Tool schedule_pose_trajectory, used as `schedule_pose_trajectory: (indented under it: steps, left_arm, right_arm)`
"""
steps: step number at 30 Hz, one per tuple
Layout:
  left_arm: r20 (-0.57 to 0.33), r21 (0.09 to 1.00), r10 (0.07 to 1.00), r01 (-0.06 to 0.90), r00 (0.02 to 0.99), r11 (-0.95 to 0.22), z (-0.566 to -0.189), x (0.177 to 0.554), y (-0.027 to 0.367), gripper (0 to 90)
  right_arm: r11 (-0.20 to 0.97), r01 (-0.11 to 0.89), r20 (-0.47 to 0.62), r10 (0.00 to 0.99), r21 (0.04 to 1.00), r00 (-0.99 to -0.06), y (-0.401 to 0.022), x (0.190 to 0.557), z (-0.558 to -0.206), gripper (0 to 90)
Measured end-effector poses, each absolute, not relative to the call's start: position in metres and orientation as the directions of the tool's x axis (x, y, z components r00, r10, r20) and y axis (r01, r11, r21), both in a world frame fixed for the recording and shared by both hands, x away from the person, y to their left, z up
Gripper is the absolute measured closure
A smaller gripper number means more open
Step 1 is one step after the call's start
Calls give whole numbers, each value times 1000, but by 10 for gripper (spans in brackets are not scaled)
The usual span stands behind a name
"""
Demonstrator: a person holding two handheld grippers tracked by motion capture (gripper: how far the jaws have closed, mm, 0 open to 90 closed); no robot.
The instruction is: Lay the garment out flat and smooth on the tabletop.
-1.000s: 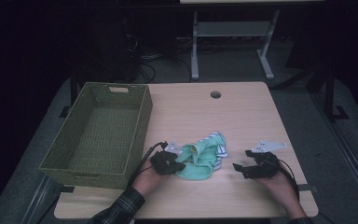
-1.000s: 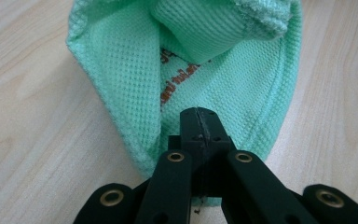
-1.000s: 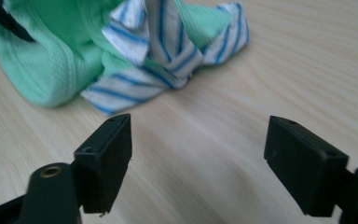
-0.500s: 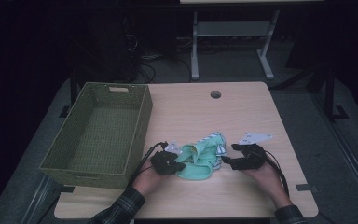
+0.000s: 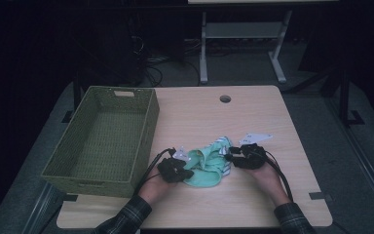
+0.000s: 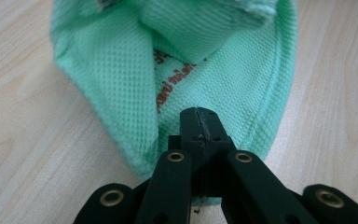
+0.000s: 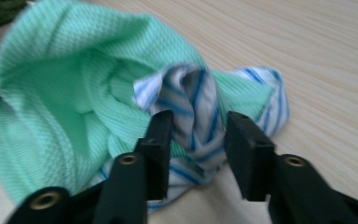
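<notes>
so the basket [image 5: 104,141] sits on the left half of the table [image 5: 253,122], near its left edge. the bunched cloth [image 5: 206,163] lies just right of the basket, toward the near edge. left gripper [image 5: 185,173] is at the cloth's left side, right gripper [image 5: 230,156] at its right. a round hole [image 5: 225,99] sits at the far edge, behind the cloth.

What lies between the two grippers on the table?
The crumpled green cloth lies between the left gripper and the right gripper, plain in the high view. Its blue-striped fold sits between the right gripper's jaws.
</notes>
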State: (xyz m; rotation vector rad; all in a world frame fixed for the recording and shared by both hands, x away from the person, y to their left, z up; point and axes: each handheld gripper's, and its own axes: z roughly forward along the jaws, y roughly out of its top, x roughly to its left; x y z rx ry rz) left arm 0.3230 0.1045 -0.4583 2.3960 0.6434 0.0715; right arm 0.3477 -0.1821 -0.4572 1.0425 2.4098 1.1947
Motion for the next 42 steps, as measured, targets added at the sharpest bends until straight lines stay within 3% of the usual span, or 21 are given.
schedule_pose_trajectory:
  steps: [4,7,10,14,28,32,38,42]
  left_arm:
    - [-113,605,464,431,879,-669,-458,323,105,897]
    - [-113,604,464,432,879,-670,-458,323,105,897]
    - [-115,604,465,433,878,-669,-458,323,105,897]
    - [-118,604,465,435,877,-668,-458,324,105,897]
    - [-116,603,464,433,878,-670,-458,324,105,897]
    - [-115,603,464,433,878,-670,-458,323,105,897]
    - [-115,603,463,432,879,-671,-458,324,105,897]
    - [-116,603,462,432,879,-670,-458,324,105,897]
  right_arm:
    - [400,490,63,723,775,-688,-184,353,-460,822]
    - [388,484,54,735,785,-676,-189,356,-459,899]
    - [363,496,69,750,789,-658,-194,358,-458,893]
    - [355,533,107,750,768,-653,-195,355,-460,675]
    - [386,546,168,683,744,-711,-174,329,-464,557]
    - [439,541,126,682,717,-721,-166,329,-473,582]
    - [496,485,27,678,721,-734,-163,326,-473,803]
    - [492,494,38,680,717,-732,-167,328,-472,833]
